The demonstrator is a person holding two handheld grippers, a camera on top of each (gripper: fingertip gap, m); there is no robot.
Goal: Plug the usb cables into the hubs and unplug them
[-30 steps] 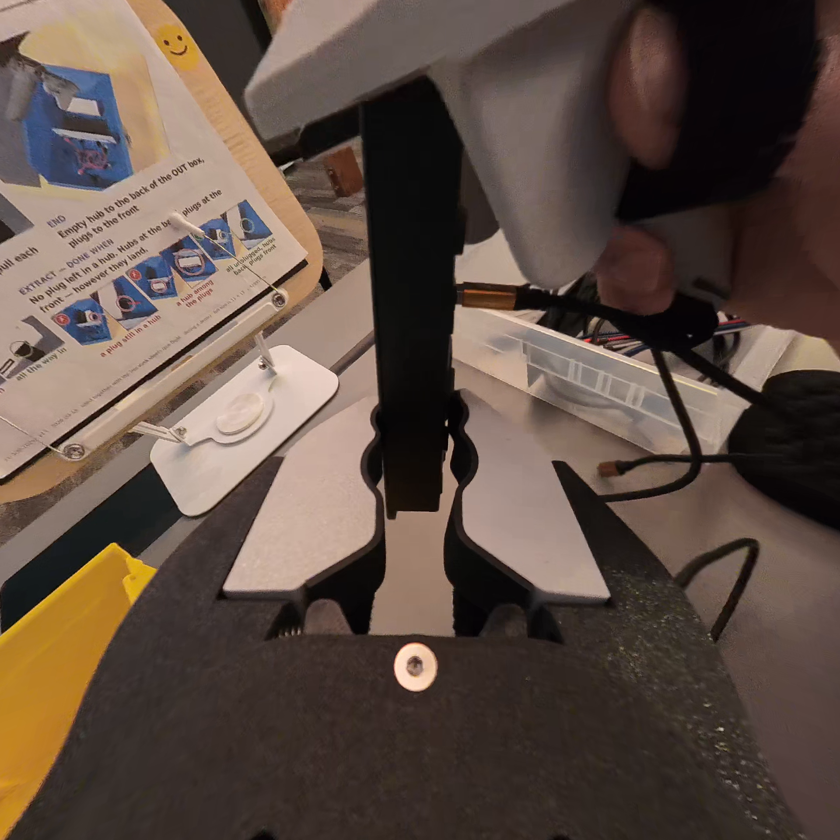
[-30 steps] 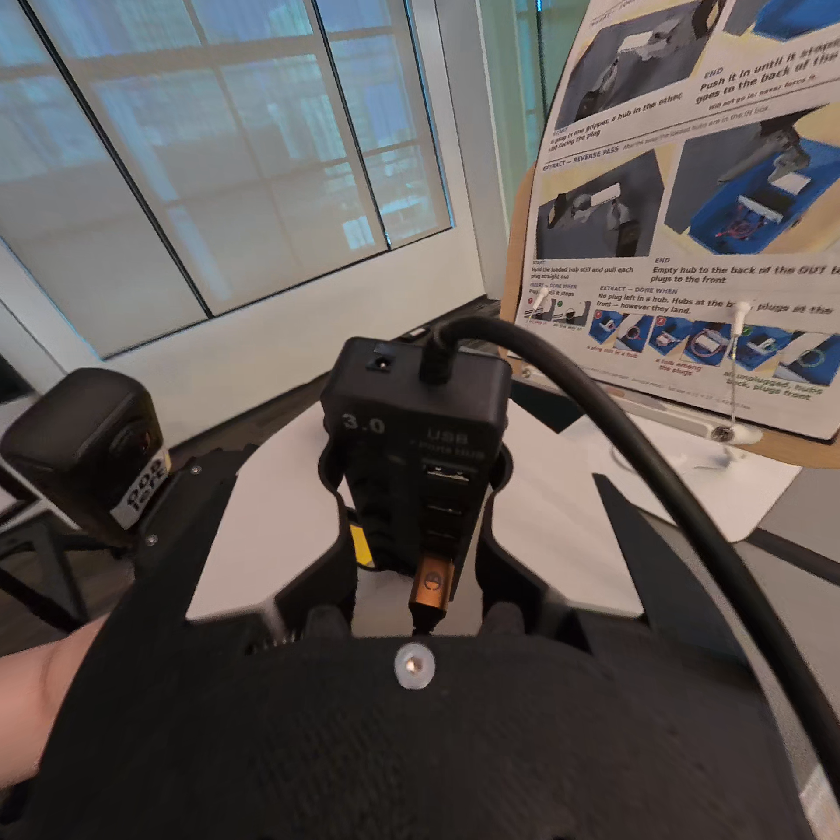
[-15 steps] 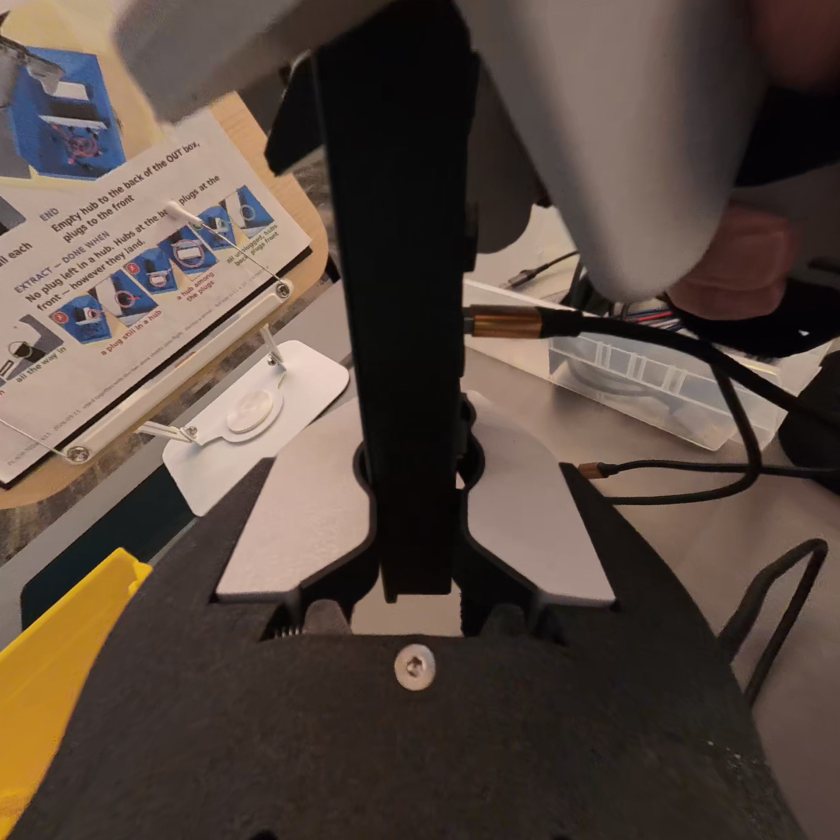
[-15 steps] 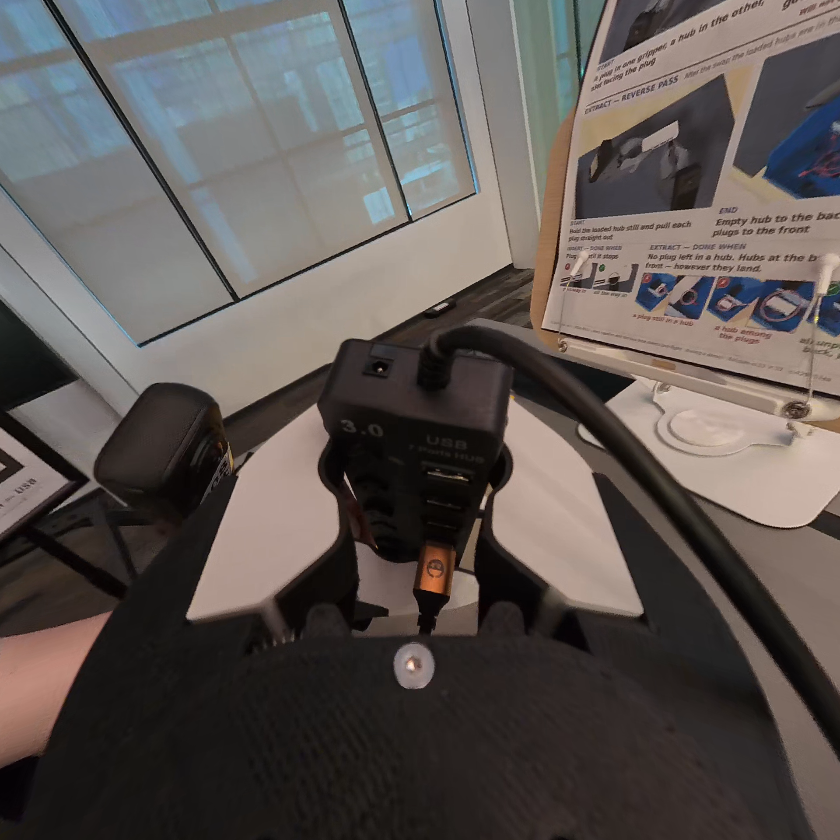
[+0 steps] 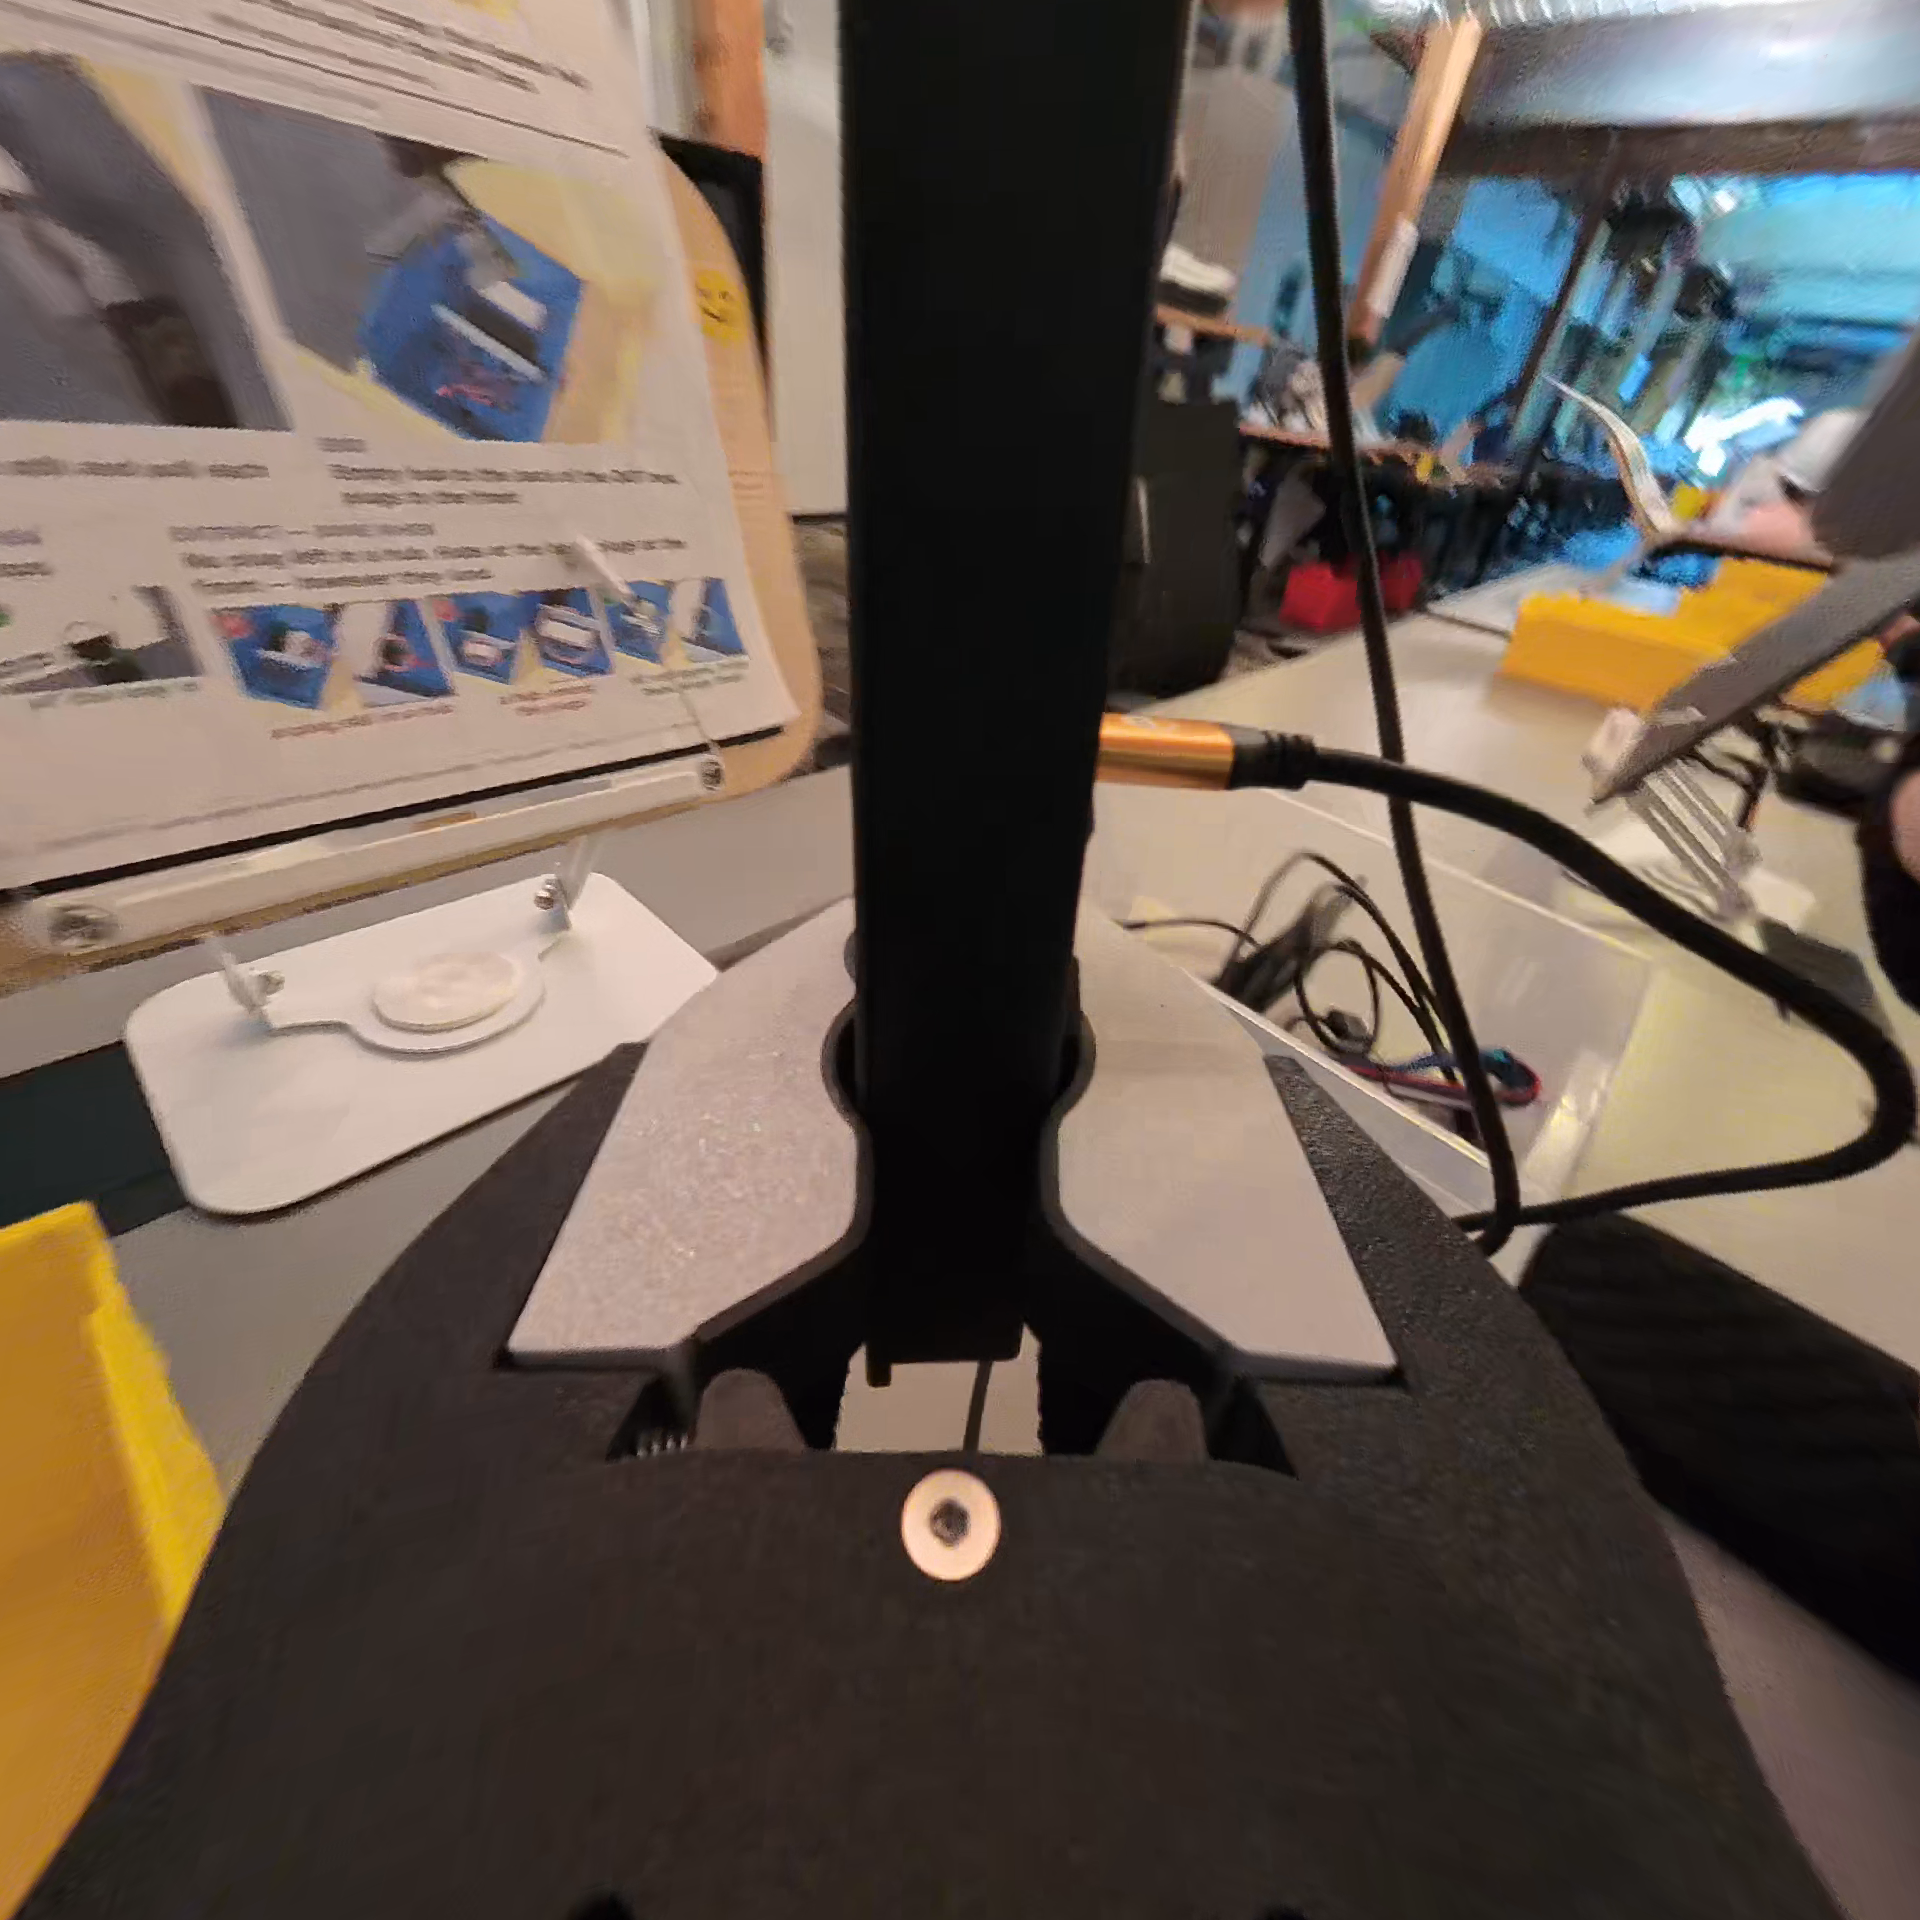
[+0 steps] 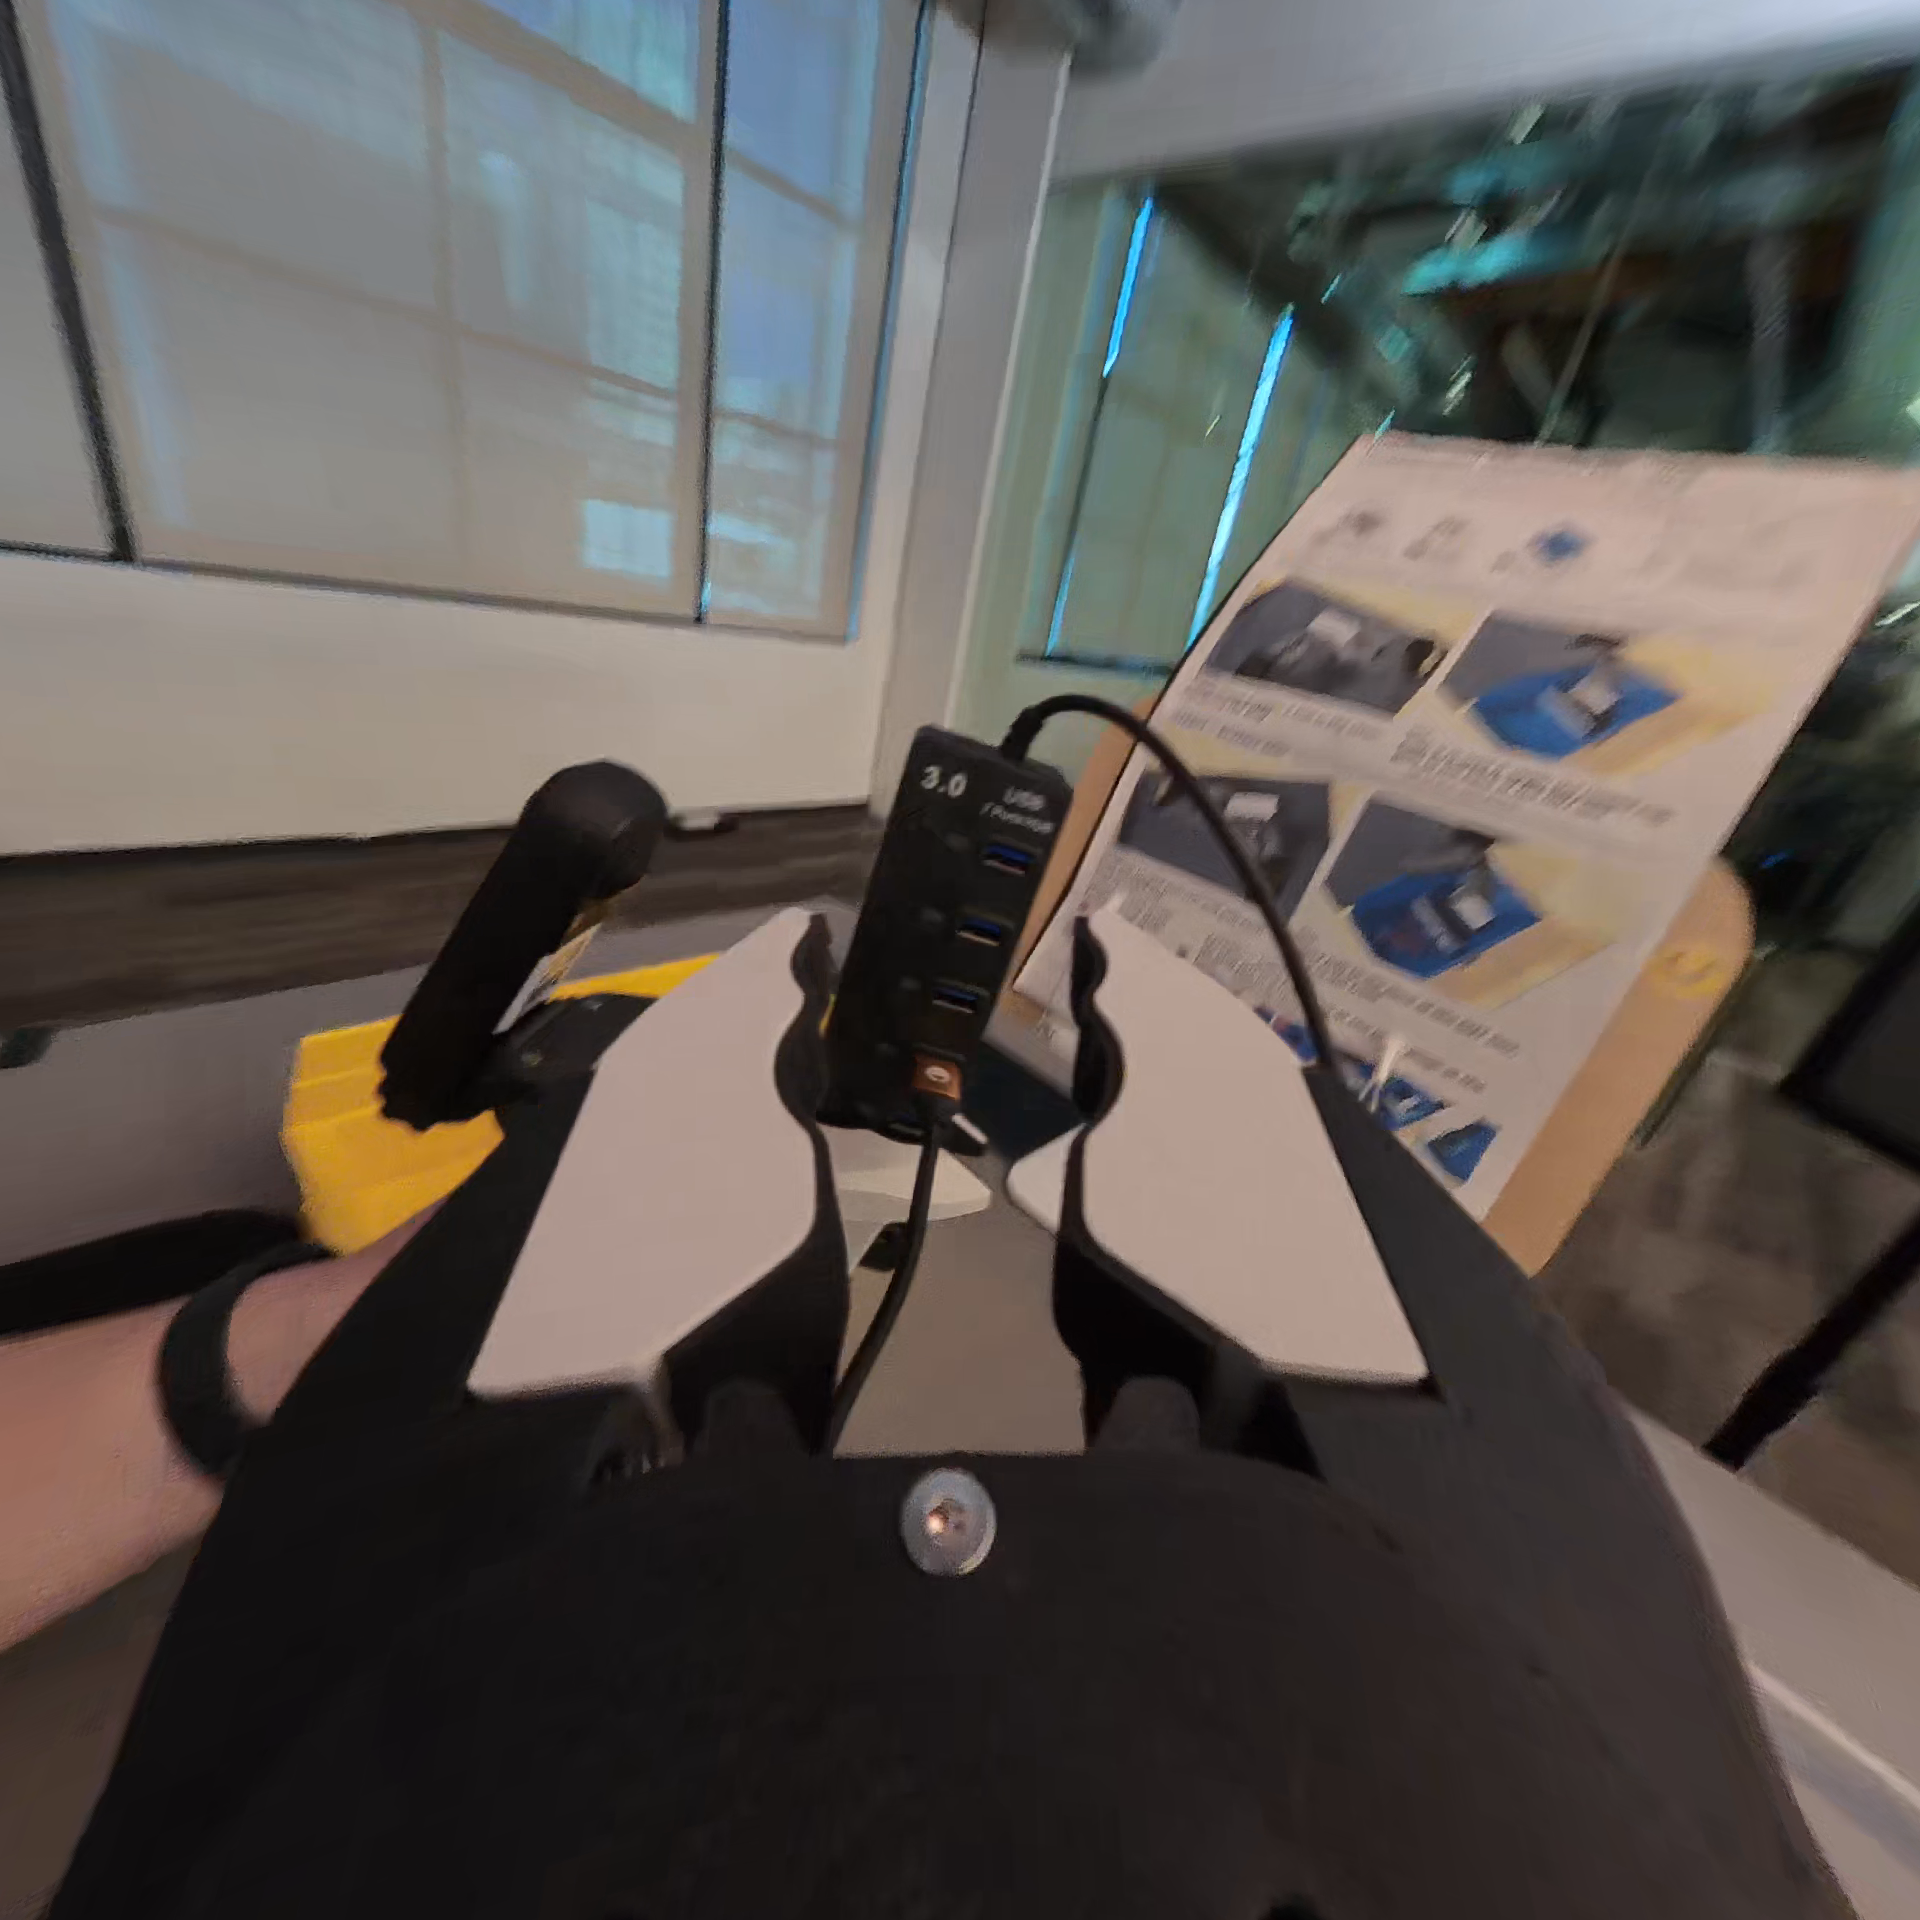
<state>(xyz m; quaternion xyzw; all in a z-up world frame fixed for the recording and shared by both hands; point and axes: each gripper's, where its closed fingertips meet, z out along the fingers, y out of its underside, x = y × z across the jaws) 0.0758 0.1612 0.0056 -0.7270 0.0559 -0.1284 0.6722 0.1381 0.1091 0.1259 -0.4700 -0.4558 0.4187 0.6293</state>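
While clamped upright at frame centre by the left gripper (image 5: 958, 1049), the hub (image 5: 987, 582) carries a gold plug (image 5: 1169, 750) on its right side; cable (image 5: 1621, 894) loops right. Right gripper (image 6: 948, 971) stands wide, hub (image 6: 951, 925) beyond its fingertips, untouched. Yellow bin (image 5: 73, 1486) lower left

Grey tabletop (image 5: 727, 894). Large gridded window (image 6: 416, 312) with white sill at one side. Cluttered workbenches (image 5: 1507, 499) behind, blue-lit. Grey floor (image 6: 1714, 1195) beyond table edge.
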